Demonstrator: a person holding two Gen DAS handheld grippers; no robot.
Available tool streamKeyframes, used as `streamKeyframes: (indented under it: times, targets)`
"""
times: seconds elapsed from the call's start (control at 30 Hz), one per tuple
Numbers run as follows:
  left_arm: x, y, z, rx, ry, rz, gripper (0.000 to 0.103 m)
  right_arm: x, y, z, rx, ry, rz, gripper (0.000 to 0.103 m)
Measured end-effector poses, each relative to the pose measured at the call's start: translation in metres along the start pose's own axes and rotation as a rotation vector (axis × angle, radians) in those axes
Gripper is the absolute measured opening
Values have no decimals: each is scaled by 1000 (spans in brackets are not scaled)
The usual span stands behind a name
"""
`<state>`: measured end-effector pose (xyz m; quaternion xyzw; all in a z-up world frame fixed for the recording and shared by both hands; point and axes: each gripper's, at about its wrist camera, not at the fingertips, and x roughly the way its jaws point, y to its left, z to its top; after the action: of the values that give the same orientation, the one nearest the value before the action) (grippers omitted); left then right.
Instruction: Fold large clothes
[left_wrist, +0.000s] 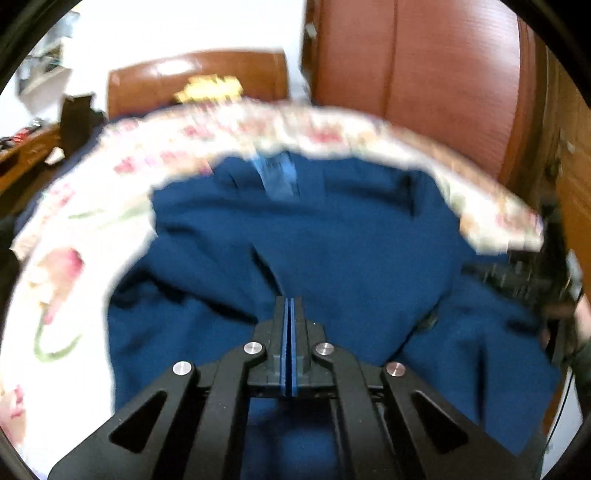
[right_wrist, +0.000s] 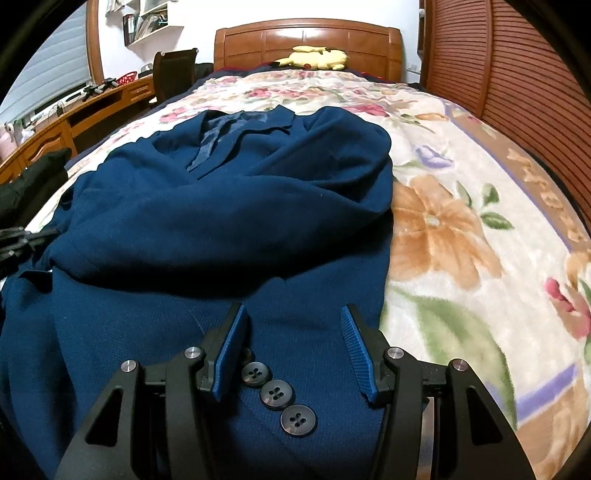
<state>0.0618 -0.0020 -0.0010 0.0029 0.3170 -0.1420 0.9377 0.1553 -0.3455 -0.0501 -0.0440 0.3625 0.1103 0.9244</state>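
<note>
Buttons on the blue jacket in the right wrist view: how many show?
4. Three lie in a diagonal row between the right gripper's jaws. A fourth peeks from behind the left pad; more may be hidden.

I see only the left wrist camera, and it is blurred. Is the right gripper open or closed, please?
Observer: Open. The right gripper has its jaws apart over the blue jacket.
Operator: What lies between its jaws?
Observer: Three dark buttons in a row, sewn on the near part of the jacket.
Operator: Is the jacket lying flat?
Observer: No. Its upper part is bunched in folds, with the collar toward the headboard.
</note>
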Motion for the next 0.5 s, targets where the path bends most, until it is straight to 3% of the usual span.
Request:
streamKeyframes:
  times: [0.1,0.2,0.33,0.47,0.5]
  targets:
    - [-43,8,9,-22,-148,39,0,-1,-12,-5,4,-6,7,55]
    - [-67,21,9,-46,-205,50,0,-8,-17,-11,5,-7,6,55]
    - [-73,35,8,-64,-191,63,0,-9,-16,-10,4,-8,5,55]
    - [-51,40,11,-95,-100,42,1,-11,-14,-11,2,-8,2,55]
    - [-46,39,10,-92,-81,44,9,-11,-14,-11,2,-9,2,55]
